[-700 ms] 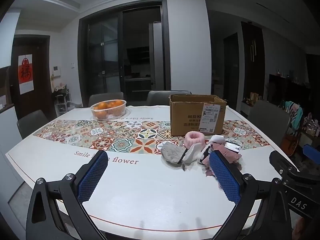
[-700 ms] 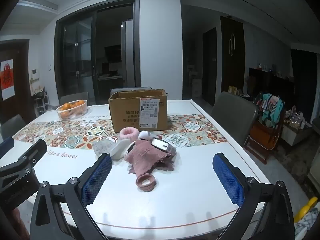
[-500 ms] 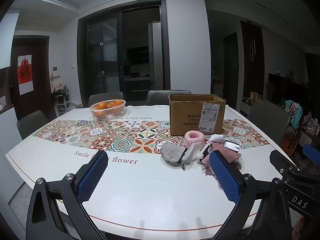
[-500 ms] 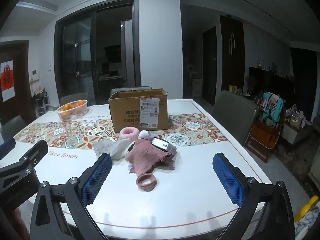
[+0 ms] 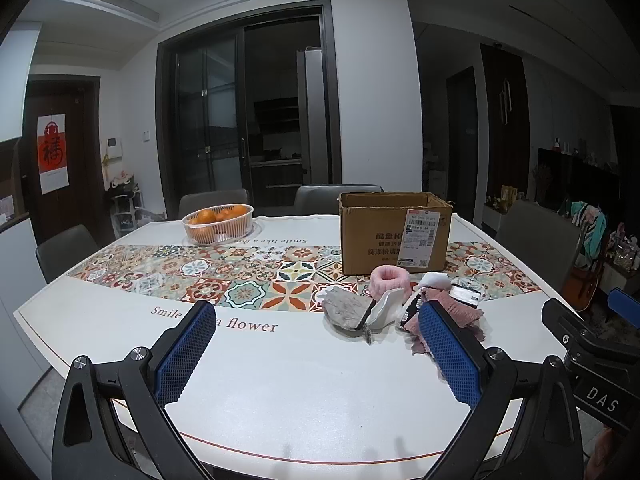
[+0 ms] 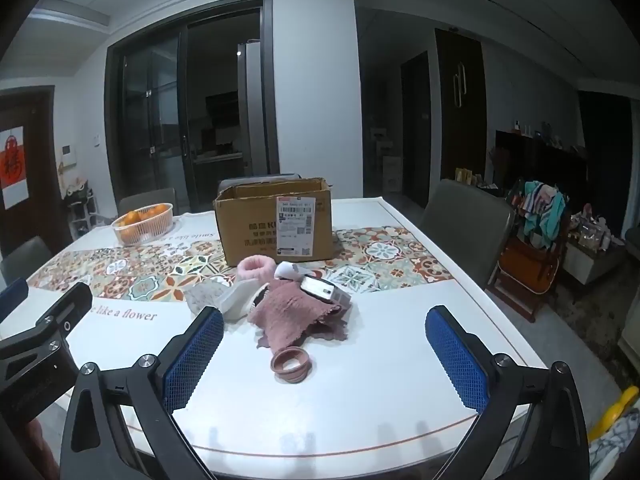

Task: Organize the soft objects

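Observation:
A heap of soft things lies on the white table [image 6: 360,400] in front of an open cardboard box [image 6: 276,220]: a pink fluffy band [image 6: 256,268], a grey cloth [image 6: 202,298], white socks [image 6: 238,300], a dusty-pink cloth [image 6: 290,316] and a small pink ring [image 6: 291,363] nearest me. The left wrist view shows the same box [image 5: 394,236], band [image 5: 388,280] and grey cloth [image 5: 346,312]. My right gripper [image 6: 326,348] hangs open just short of the ring. My left gripper [image 5: 316,346] is open over bare table, left of the heap.
A clear basket of oranges [image 5: 218,222] stands at the far left on the patterned runner [image 5: 240,276]. Grey chairs [image 6: 464,224] ring the table. A small white and black packet [image 6: 320,288] lies on the pink cloth.
Both views have crept slightly closer to the heap; the grippers stay wide open and nothing on the table has moved.

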`<state>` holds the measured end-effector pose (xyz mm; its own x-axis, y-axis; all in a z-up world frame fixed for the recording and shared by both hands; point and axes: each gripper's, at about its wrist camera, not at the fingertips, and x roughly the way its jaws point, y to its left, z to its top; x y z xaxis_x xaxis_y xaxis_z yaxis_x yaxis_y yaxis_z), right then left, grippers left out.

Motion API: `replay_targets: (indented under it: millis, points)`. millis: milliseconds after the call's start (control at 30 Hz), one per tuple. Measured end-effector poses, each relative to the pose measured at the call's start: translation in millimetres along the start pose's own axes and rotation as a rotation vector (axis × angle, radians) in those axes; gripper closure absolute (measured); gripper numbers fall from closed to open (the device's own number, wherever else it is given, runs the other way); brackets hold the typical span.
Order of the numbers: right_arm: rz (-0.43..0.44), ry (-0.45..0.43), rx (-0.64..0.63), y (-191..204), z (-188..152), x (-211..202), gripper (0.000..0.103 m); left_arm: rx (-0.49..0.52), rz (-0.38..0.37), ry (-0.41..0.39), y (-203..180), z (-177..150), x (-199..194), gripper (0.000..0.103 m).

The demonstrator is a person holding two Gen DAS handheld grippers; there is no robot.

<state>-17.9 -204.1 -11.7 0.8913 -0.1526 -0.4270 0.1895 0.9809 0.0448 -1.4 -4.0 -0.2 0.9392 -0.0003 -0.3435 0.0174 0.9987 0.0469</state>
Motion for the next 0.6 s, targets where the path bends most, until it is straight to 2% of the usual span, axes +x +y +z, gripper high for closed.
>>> replay_targets:
  millis: [600]
  points:
    - [0.001, 0.001, 0.002, 0.2, -0.3, 1.4, 0.0, -0.001, -0.005, 0.001, -0.8, 0.5, -1.4, 0.0]
